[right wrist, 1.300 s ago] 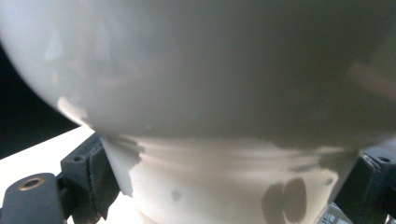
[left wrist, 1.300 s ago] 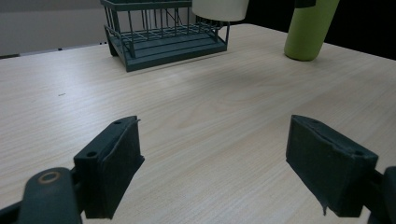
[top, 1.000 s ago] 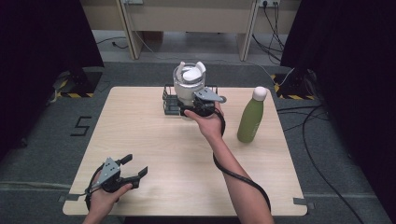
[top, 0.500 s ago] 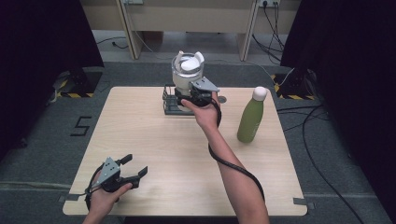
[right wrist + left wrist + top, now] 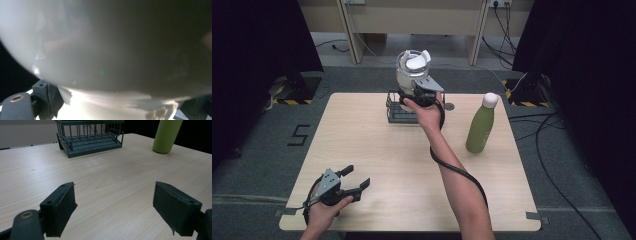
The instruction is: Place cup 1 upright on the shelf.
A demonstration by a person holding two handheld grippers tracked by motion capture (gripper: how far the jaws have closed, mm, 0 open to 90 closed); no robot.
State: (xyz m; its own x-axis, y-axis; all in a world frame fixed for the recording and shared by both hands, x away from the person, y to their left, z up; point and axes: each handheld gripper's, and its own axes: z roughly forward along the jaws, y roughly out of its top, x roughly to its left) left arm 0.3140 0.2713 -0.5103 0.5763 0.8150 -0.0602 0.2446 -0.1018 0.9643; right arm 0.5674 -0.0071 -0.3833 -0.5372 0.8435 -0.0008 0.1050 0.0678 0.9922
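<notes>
The right gripper [image 5: 417,94] grips a white jug [image 5: 411,70] above the wire rack [image 5: 398,111] near the table's far edge. It should keep the jug level while carrying. The left gripper [image 5: 351,181] rests wide open and empty near the front left corner.

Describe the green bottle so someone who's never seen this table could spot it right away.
Start at the light wooden table and look toward its far right part, right of the dark wire rack. The green bottle stands upright there on its own, the only green thing, slim with a white cap.

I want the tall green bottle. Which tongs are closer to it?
Right. The right tongs hold a white mug beside the tall green bottle; the left tongs sit far across the table.
</notes>
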